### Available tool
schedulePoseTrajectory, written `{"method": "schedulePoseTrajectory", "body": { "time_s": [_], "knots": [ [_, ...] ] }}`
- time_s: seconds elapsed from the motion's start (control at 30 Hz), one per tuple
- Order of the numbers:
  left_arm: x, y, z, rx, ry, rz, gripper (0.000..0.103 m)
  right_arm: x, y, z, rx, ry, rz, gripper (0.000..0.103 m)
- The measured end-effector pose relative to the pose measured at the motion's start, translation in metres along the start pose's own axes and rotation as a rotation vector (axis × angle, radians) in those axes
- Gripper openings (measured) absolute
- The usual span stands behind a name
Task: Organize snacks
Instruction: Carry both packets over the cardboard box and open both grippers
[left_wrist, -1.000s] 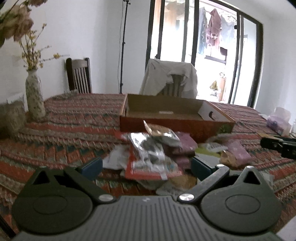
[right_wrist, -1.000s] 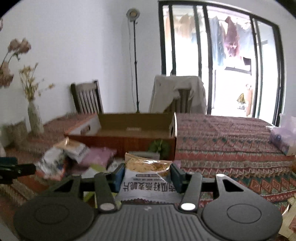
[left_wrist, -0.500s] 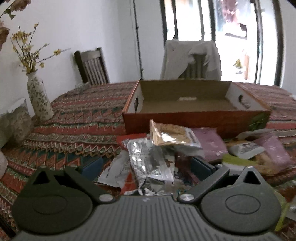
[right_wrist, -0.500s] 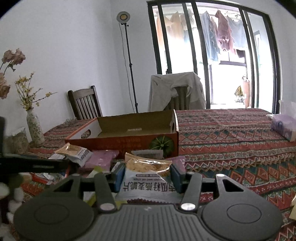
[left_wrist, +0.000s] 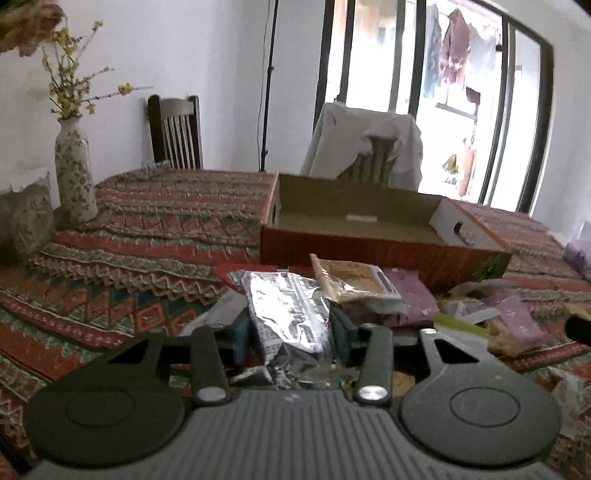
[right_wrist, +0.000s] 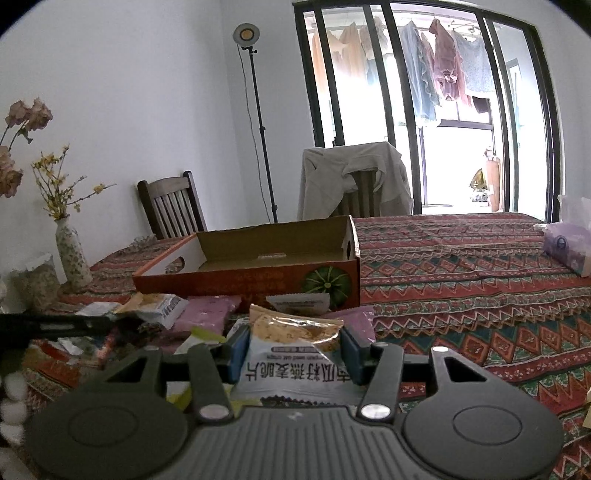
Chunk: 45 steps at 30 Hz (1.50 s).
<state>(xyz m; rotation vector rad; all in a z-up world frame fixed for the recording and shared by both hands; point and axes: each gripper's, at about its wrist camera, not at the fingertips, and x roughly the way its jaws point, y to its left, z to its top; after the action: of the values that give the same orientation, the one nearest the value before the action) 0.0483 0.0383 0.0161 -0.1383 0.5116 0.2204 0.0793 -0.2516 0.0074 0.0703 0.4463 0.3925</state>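
Right now the left gripper (left_wrist: 291, 328) is closing on the foil pack (left_wrist: 291, 314), pads at both its sides, on top of the snack pile (left_wrist: 369, 291) just in front of the box (left_wrist: 354, 229). Right gripper (right_wrist: 293, 350) is pinching the oat-crisp pack (right_wrist: 295, 354). Tips: let the left squeeze finish w/ the pack centred, lift straight up so neighbours don't drag, then clear the box's near wall & set it flat inside

I am working in a home dining room. I see a table with a bright patterned cloth (right_wrist: 461, 280), wooden chairs (right_wrist: 171, 206), a flower vase (left_wrist: 74, 173), and clothes drying (right_wrist: 443, 66) outside big glass doors.
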Motion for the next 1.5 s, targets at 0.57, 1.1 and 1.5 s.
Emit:
{"method": "schedulePoseTrajectory", "body": {
  "time_s": [0.57, 1.1, 1.5],
  "knots": [
    [-0.014, -0.007, 0.07, -0.005, -0.18, -0.085, 0.045, 0.028, 0.015, 0.063, -0.054, -0.129, -0.036, 0.051],
    [0.116, -0.039, 0.136, -0.105, -0.118, -0.026, 0.045, 0.181, 0.025, 0.12, -0.014, -0.026, -0.13, 0.051],
    [0.168, -0.033, 0.11, -0.056, -0.045, 0.007, 0.045, 0.218, 0.017, 0.086, -0.041, 0.056, -0.146, 0.053]
  ]
}}
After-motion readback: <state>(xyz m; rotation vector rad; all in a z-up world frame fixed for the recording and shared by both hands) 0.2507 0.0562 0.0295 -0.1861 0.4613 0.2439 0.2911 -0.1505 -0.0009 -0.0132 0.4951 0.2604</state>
